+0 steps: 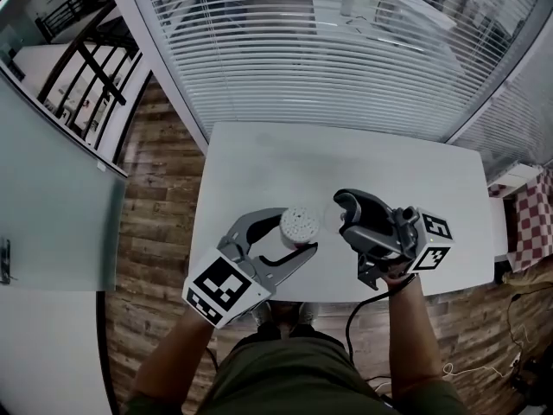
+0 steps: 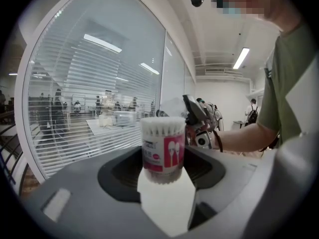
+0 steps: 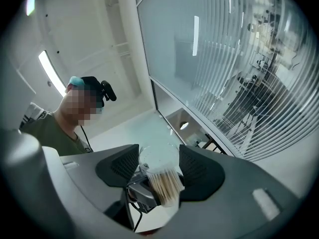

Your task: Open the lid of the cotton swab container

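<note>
The cotton swab container (image 1: pixel 300 225) is a clear tub with a pink and white label (image 2: pixel 162 156), packed with white-tipped swabs. My left gripper (image 1: pixel 292 239) is shut on its body and holds it upright above the near part of the white table (image 1: pixel 346 158). My right gripper (image 1: pixel 341 214) is just to the container's right and apart from it. In the right gripper view a clear round lid (image 3: pixel 155 154) sits between the jaws of the right gripper (image 3: pixel 158 161). Beyond it are the swab-filled container (image 3: pixel 165 185) and the left gripper's fingers (image 3: pixel 139 193).
A glass wall with white blinds (image 1: pixel 346 50) runs along the table's far edge. Wooden floor (image 1: pixel 160 197) lies to the left and right of the table. The person's body is close to the table's near edge (image 1: pixel 346 299). A cable (image 1: pixel 354 318) hangs below the right gripper.
</note>
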Demonstrator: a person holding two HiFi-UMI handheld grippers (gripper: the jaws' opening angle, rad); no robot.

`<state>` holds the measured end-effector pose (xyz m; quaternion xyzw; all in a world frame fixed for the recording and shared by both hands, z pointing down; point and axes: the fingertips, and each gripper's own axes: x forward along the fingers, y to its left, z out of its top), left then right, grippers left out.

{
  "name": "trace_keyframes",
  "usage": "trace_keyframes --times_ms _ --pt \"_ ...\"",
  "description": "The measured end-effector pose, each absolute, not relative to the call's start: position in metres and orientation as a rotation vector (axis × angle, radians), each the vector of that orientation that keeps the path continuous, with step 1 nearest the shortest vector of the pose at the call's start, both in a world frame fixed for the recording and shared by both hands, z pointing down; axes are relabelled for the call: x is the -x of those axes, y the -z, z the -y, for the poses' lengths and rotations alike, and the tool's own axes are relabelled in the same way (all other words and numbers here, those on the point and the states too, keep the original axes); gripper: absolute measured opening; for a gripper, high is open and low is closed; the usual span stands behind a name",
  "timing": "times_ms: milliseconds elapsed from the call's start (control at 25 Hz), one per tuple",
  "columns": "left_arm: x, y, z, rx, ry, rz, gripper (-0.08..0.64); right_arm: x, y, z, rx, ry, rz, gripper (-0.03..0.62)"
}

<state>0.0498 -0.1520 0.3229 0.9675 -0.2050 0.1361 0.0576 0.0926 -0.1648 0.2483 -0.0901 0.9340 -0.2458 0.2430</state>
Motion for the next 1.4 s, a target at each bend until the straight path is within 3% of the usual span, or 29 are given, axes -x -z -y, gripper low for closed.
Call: trace_keyframes --times_ms 1000,1400 --pt "-0.043 -0.314 0.163 -2.966 -0.438 0.747 0.259 -0.132 -0.249 0.132 0.674 0.664 -2.737 0.247" --pt "-0.044 -0.318 0.163 -2.958 -0.450 0.744 0.259 -0.131 -0.278 0.129 0.689 0.786 -2.709 0.114"
